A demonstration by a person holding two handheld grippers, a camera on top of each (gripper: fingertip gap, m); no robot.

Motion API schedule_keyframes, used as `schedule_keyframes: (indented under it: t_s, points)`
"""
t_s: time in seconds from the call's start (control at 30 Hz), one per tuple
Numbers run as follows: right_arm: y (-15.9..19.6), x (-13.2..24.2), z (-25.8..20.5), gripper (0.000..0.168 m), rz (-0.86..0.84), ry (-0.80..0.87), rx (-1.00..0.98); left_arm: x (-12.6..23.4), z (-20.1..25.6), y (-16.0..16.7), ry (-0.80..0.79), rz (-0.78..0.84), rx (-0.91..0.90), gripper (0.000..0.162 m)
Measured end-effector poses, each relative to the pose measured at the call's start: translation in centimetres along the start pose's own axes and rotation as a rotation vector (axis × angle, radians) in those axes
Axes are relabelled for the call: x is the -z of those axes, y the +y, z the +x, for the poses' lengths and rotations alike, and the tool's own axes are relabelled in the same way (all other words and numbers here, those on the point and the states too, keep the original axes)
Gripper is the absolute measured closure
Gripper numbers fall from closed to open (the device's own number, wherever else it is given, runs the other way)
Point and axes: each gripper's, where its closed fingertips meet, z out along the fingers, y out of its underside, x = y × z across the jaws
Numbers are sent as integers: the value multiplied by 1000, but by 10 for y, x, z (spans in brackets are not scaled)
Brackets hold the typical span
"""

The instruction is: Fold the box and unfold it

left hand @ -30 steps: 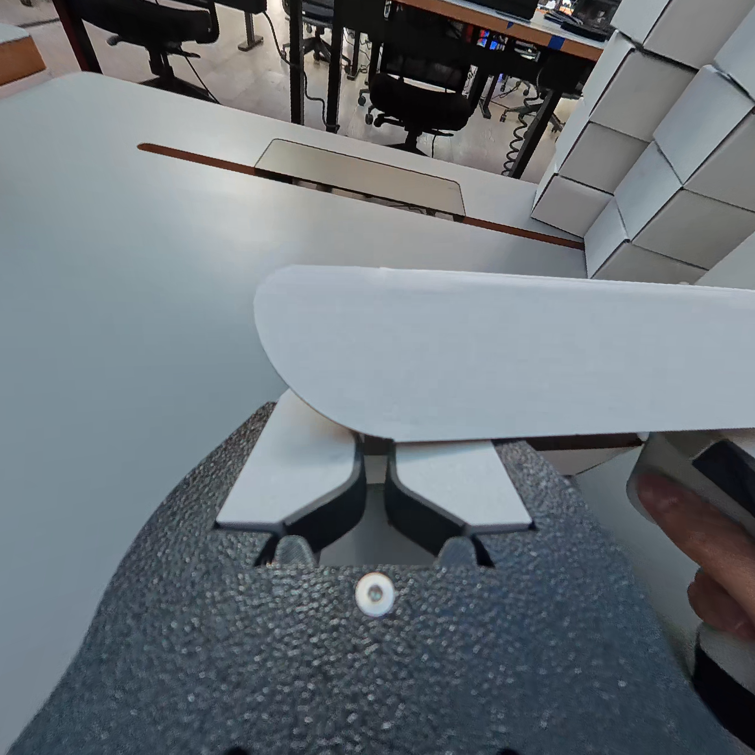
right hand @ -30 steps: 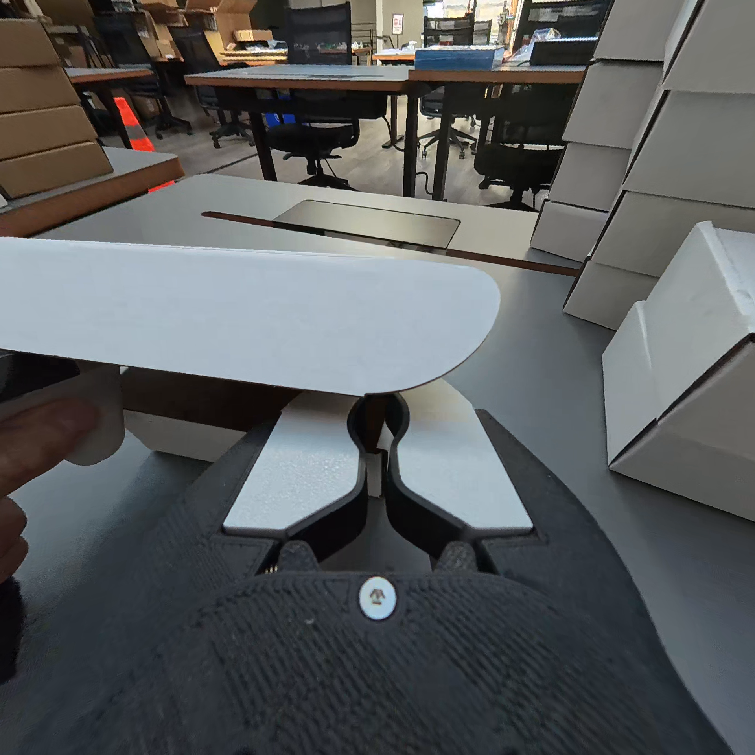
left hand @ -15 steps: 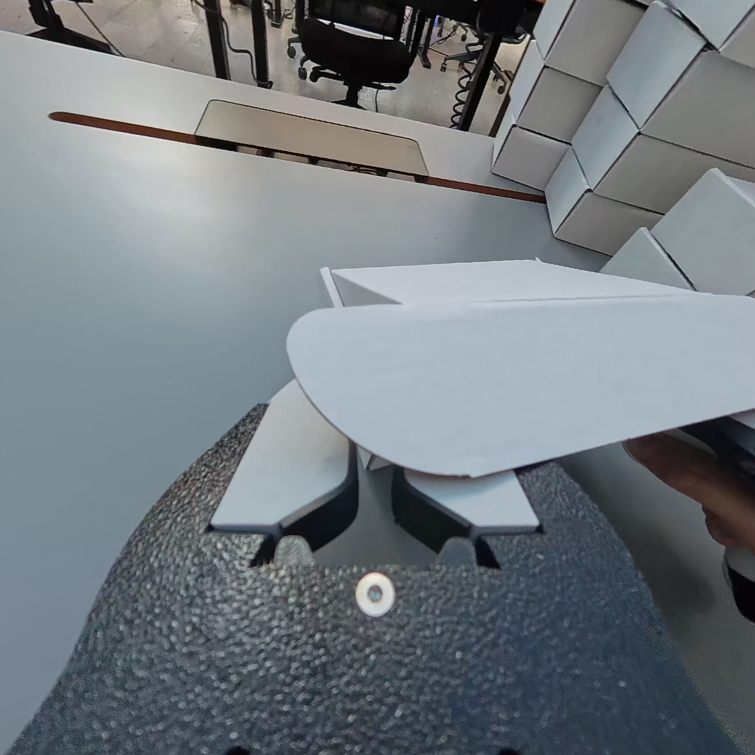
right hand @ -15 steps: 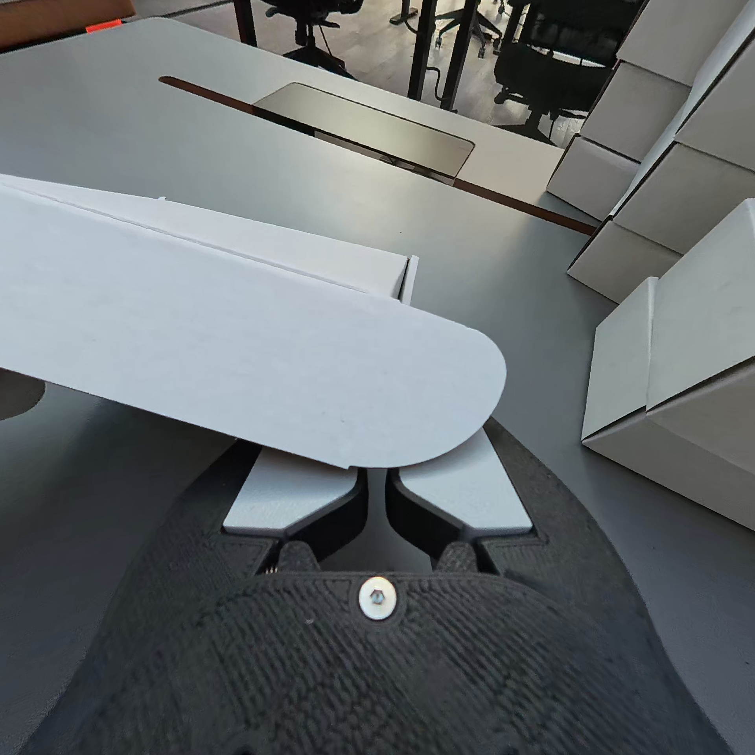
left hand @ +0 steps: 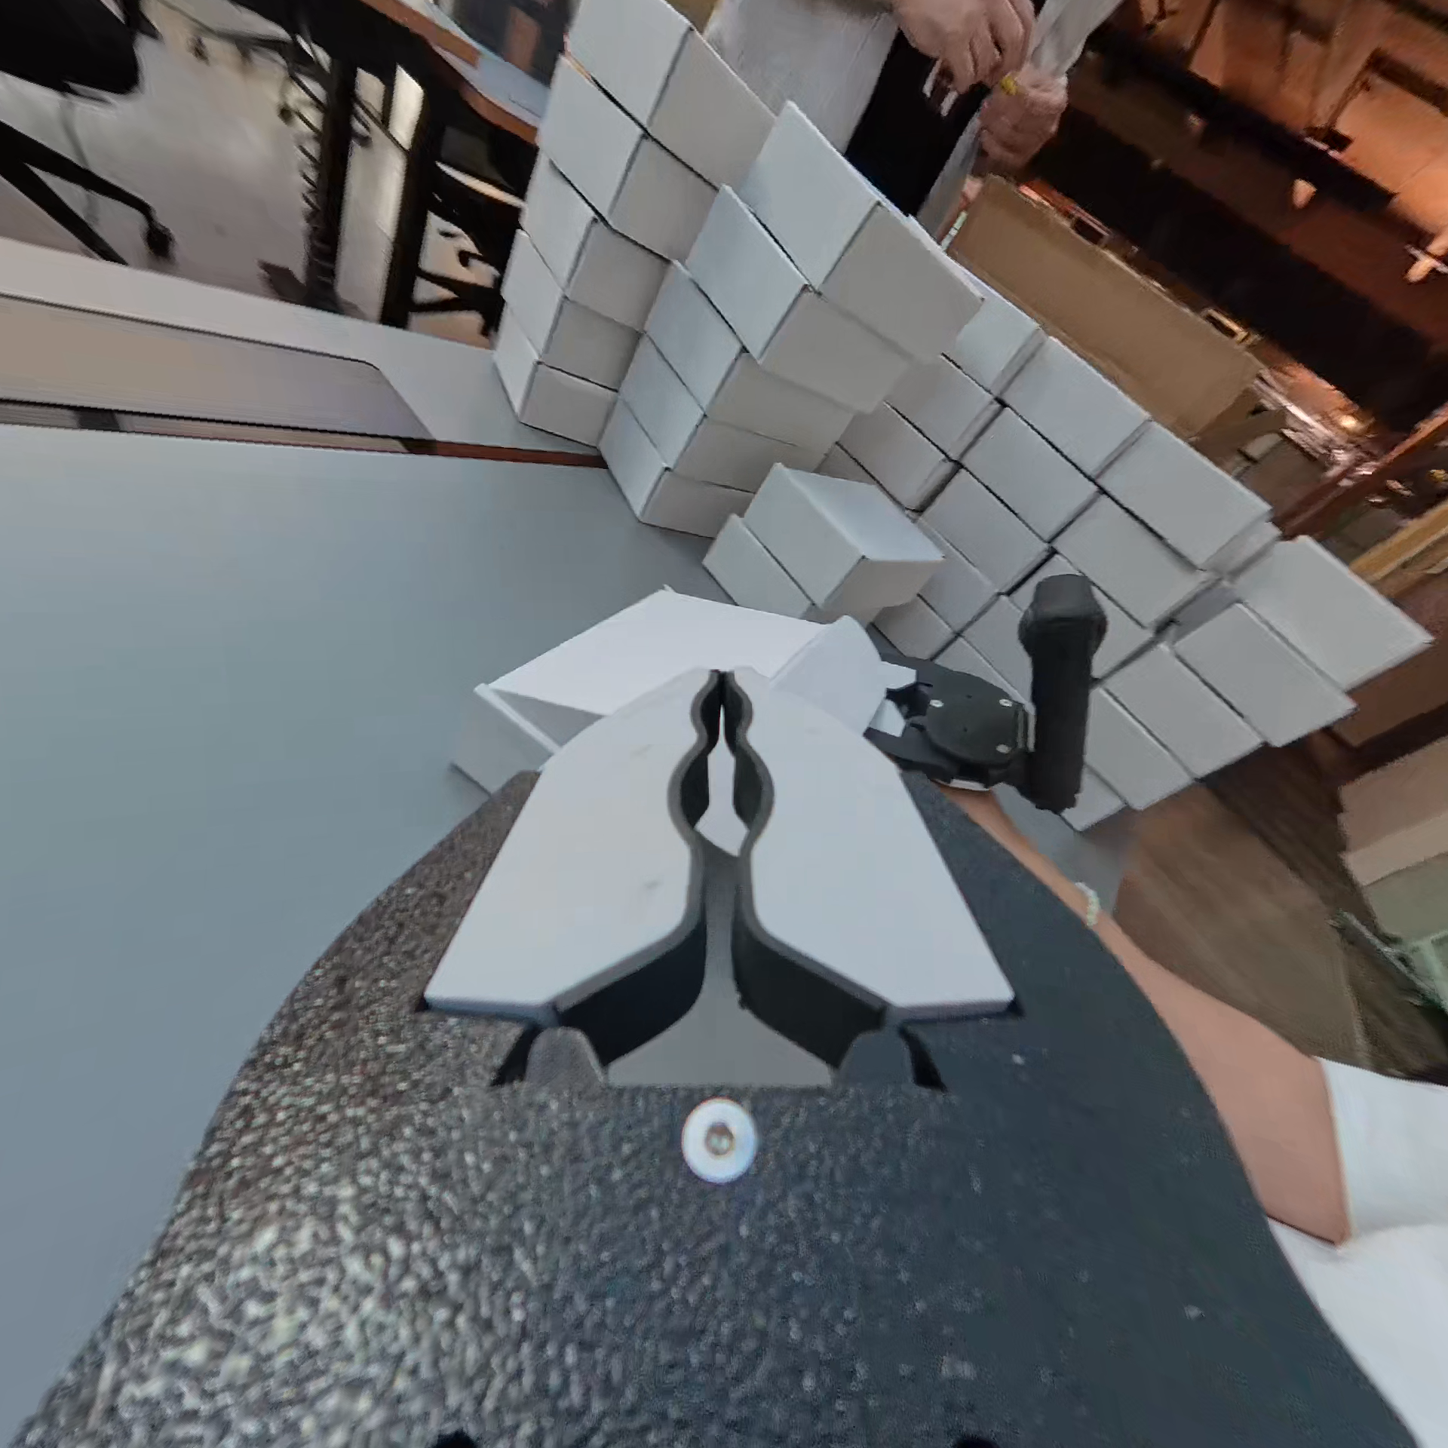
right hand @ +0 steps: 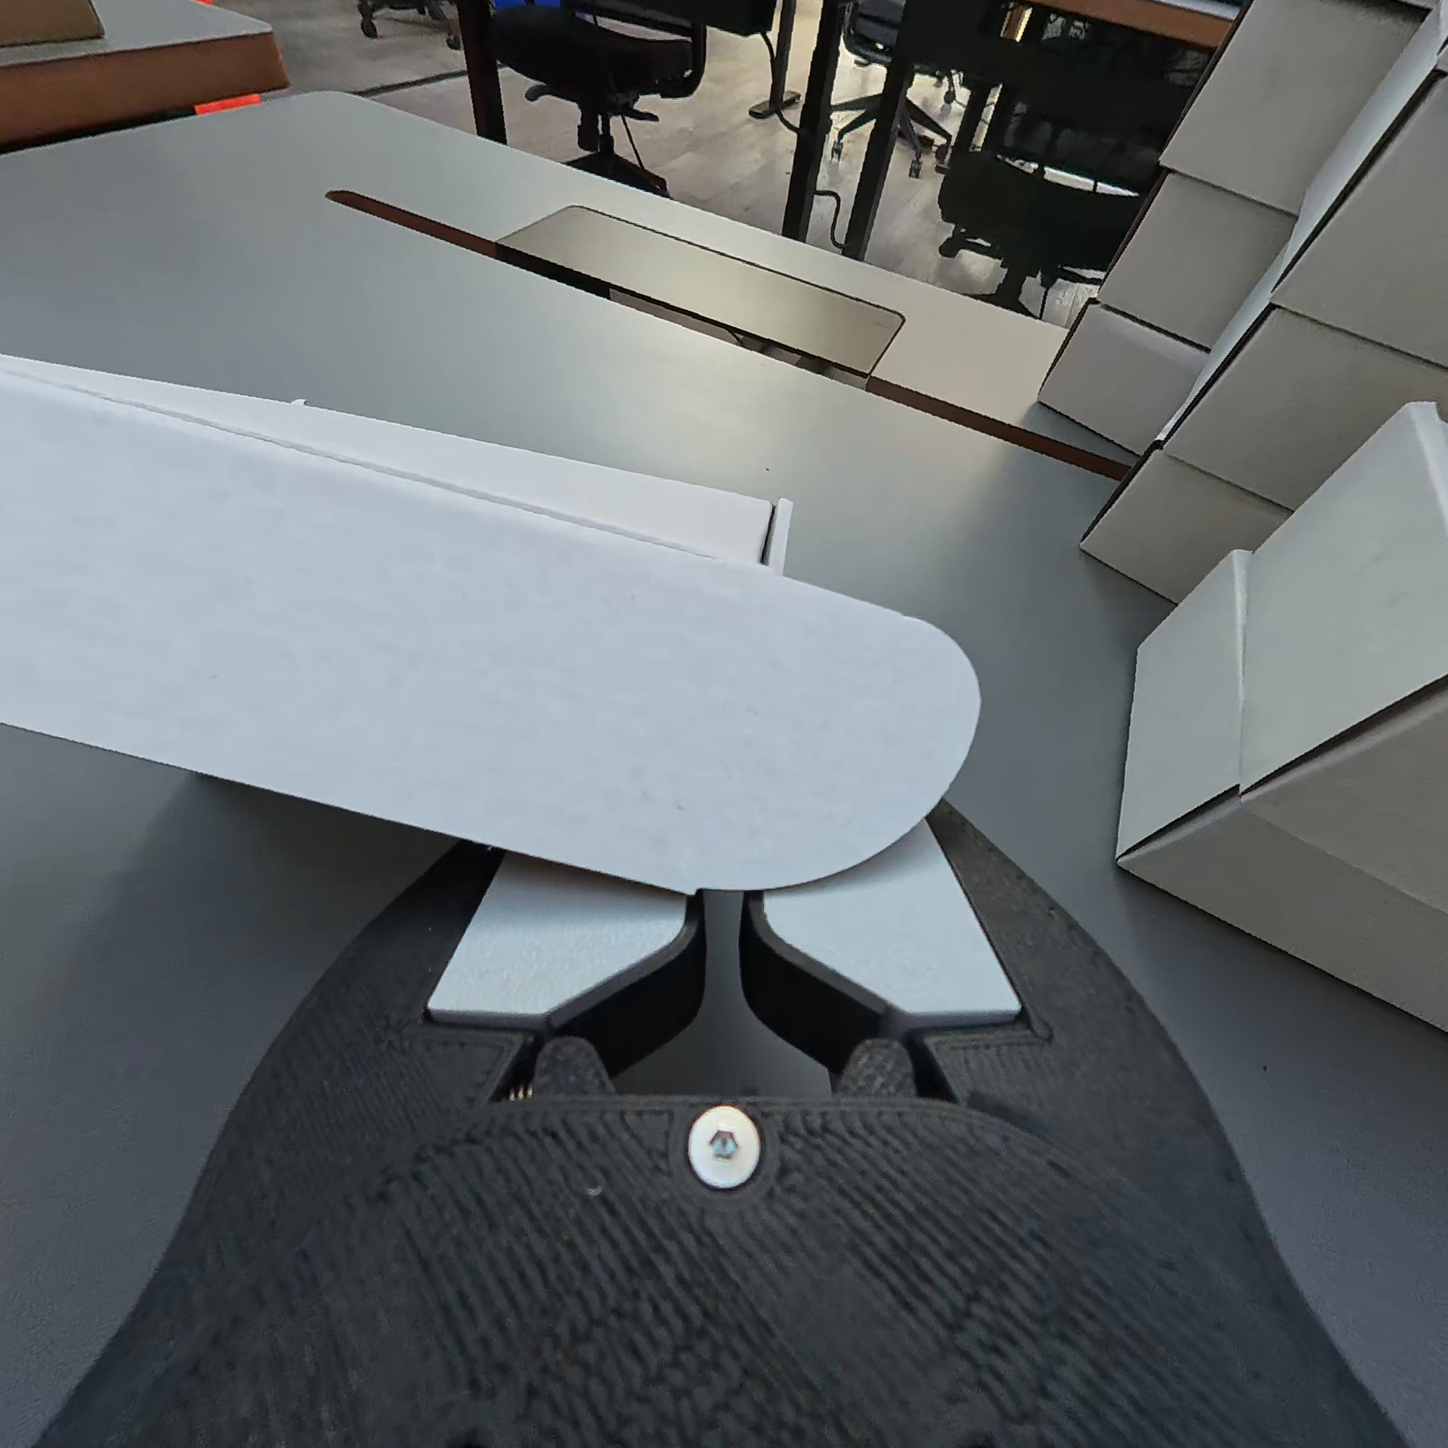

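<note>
A white cardboard box (left hand: 627, 666) lies on the grey table (left hand: 235, 627), lid down. My left gripper (left hand: 721, 697) is shut and empty, just in front of the box, with the fingertips touching each other. In the right wrist view the box's rounded front flap (right hand: 509, 666) lies across my right gripper (right hand: 722, 705) and hides its tips. The fingers (right hand: 877, 940) stand close together, shut. The left wrist view shows the right gripper (left hand: 893, 705) at the box's right end, under the flap.
Folded white boxes are stacked along the right (left hand: 783, 313) and stand close beside my right gripper (right hand: 1332, 705). A person's hands (left hand: 964, 47) show behind the stack. A cable-slot cover (right hand: 705, 266) lies at the table's far edge, with office chairs beyond.
The box has come down onto the table and its flap has tipped forward. My left gripper has left the flap and swung to look right. My right gripper stays under the flap.
</note>
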Motion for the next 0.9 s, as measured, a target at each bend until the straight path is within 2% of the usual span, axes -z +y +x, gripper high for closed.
schedule_keyframes:
  t_s: [0.07, 0.13, 0.23, 0.3, 0.4, 0.5, 0.6, 0.77, 0.9]
  points:
    - [0, 0, 0, 165, 2, -4, 4, -21, 11, -6, 182, -136, 103, 162]
    - [0, 0, 0, 165, 4, -12, -5, -45, 11, -5, 274, -263, 160, 162]
    - [0, 0, 0, 165, 7, -12, -1, -73, -8, 20, 275, -489, 272, 162]
    - [0, 0, 0, 165, 13, -12, 21, -82, -20, 40, 245, -583, 320, 162]
    - [0, 0, 0, 165, 16, -19, 35, -87, -30, 57, 232, -595, 375, 162]
    - [-1, 1, -1, 164, 27, -51, 49, -88, -31, 60, 253, -556, 389, 162]
    - [2, 10, -13, 141, 27, -164, 71, -88, -31, 62, 241, -550, 373, 162]
    - [18, 39, -18, 114, -29, -269, 59, -89, -33, 69, 201, -578, 326, 162]
    - [28, 68, -14, 112, -39, -348, -11, -89, -35, 77, 176, -600, 295, 162]
